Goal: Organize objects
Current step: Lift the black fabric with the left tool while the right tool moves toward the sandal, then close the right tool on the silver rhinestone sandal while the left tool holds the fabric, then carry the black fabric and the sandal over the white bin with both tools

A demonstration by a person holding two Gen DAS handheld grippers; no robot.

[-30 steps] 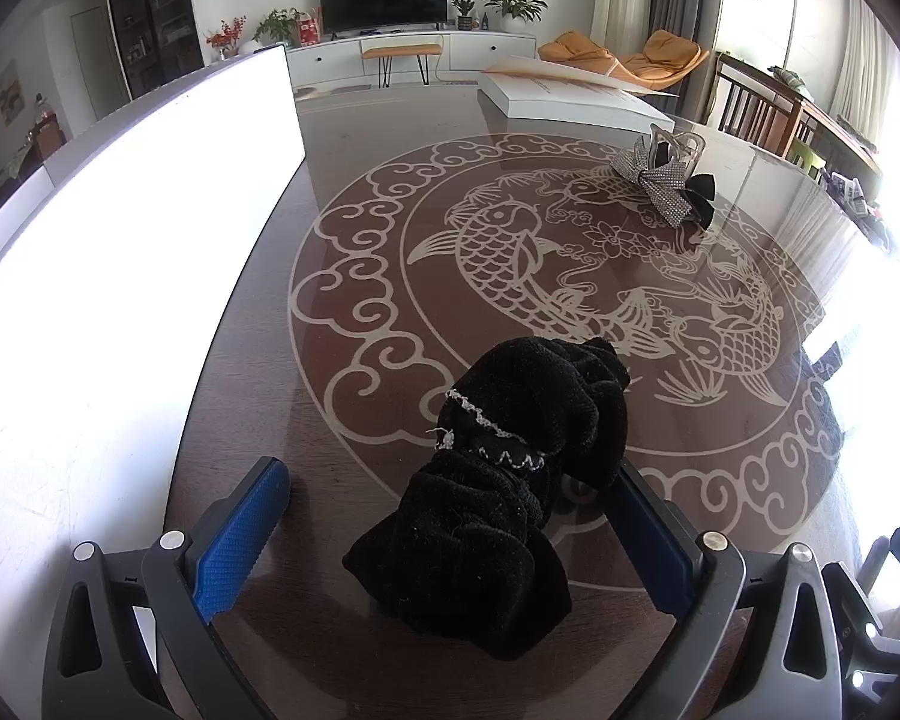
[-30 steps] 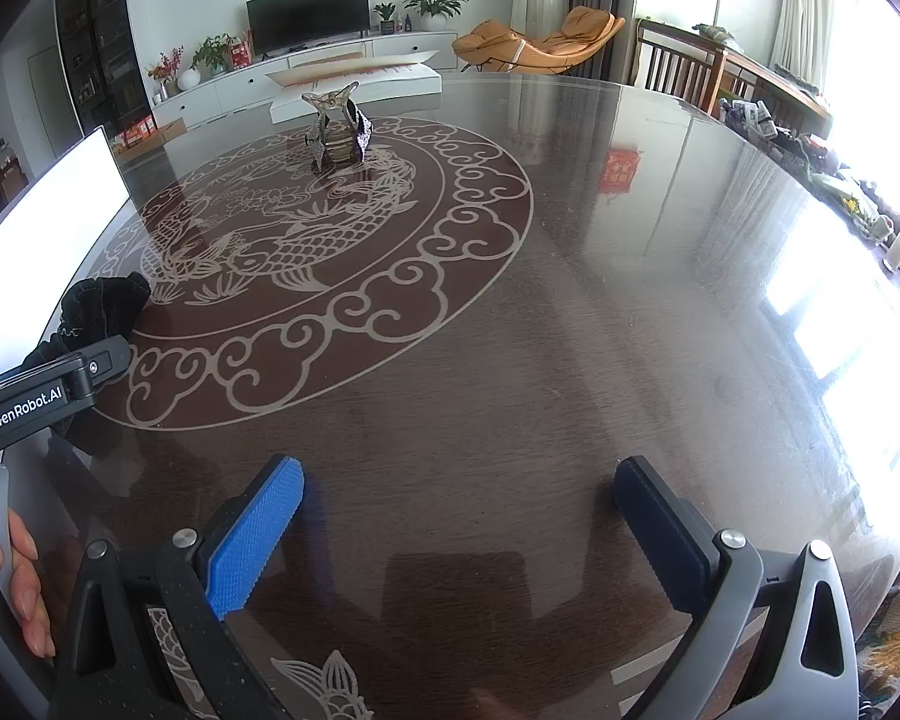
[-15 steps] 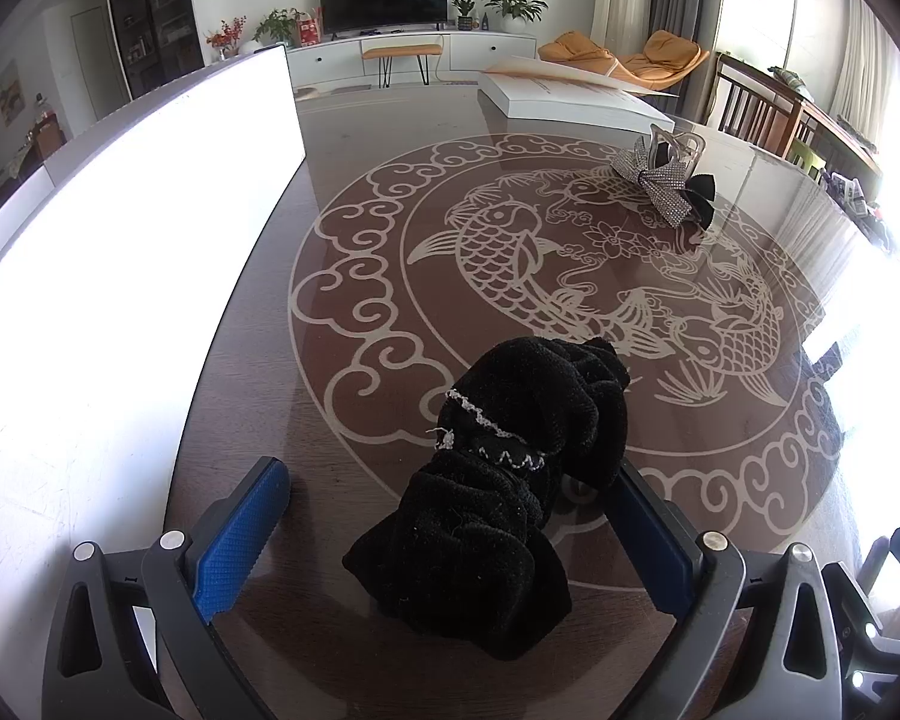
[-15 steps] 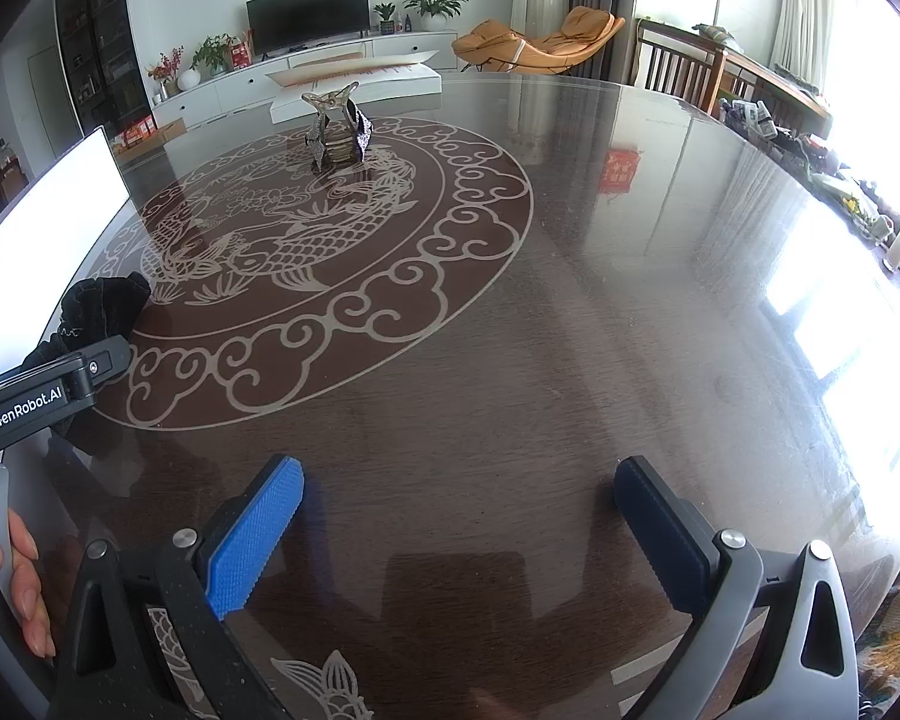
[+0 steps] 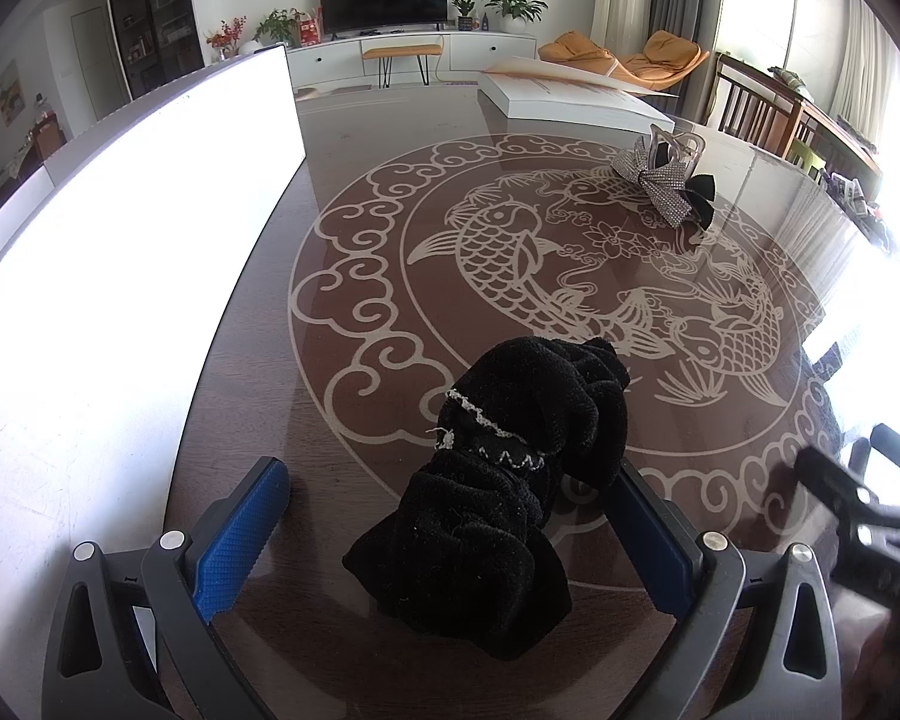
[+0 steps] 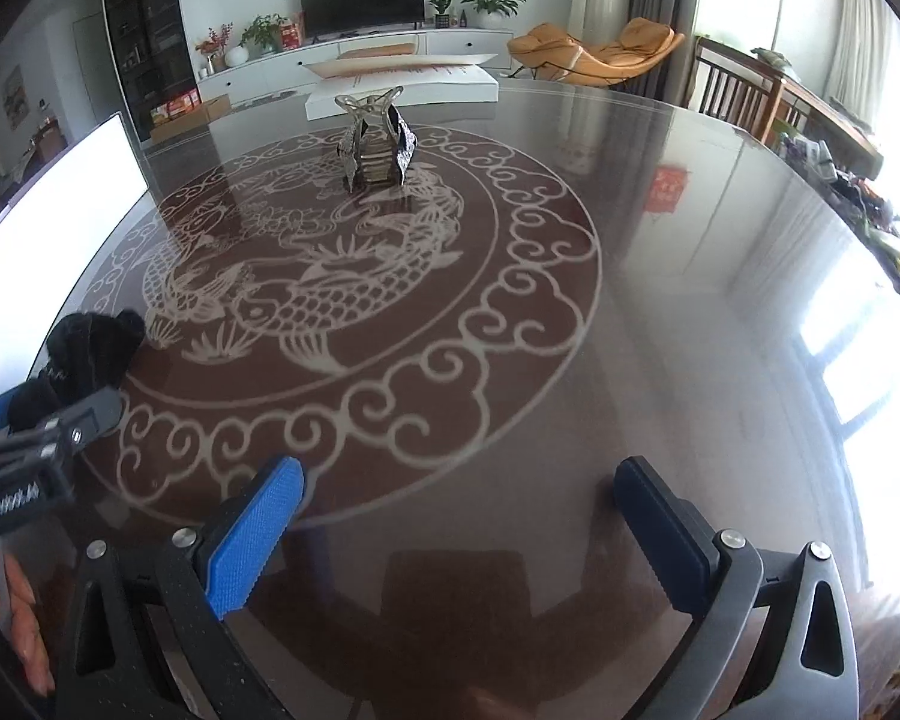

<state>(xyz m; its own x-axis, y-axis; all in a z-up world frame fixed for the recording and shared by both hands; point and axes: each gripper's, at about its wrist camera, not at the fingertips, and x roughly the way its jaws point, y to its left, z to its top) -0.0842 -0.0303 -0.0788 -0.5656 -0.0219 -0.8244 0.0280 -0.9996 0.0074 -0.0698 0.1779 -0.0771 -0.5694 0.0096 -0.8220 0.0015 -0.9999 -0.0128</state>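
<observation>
A black velvet scrunchie (image 5: 504, 456) with a thin silver trim lies on the glass table between the fingers of my open left gripper (image 5: 450, 504); its right side touches the right pad (image 5: 648, 534), the left pad stands apart. The scrunchie also shows at the left of the right wrist view (image 6: 90, 348). A pile of hair clips with a rhinestone bow and a black bow (image 5: 669, 177) sits farther back on the fish pattern, also in the right wrist view (image 6: 378, 144). My right gripper (image 6: 456, 510) is open and empty above bare table.
A large white box (image 5: 90, 276) runs along the table's left side. A flat white box (image 5: 570, 99) lies at the far edge. The right gripper's body (image 5: 858, 516) is close at my left gripper's right. Chairs and clutter stand at the right.
The right gripper has shifted forward and left, closer to the left gripper. The left gripper and the scrunchie have stayed put.
</observation>
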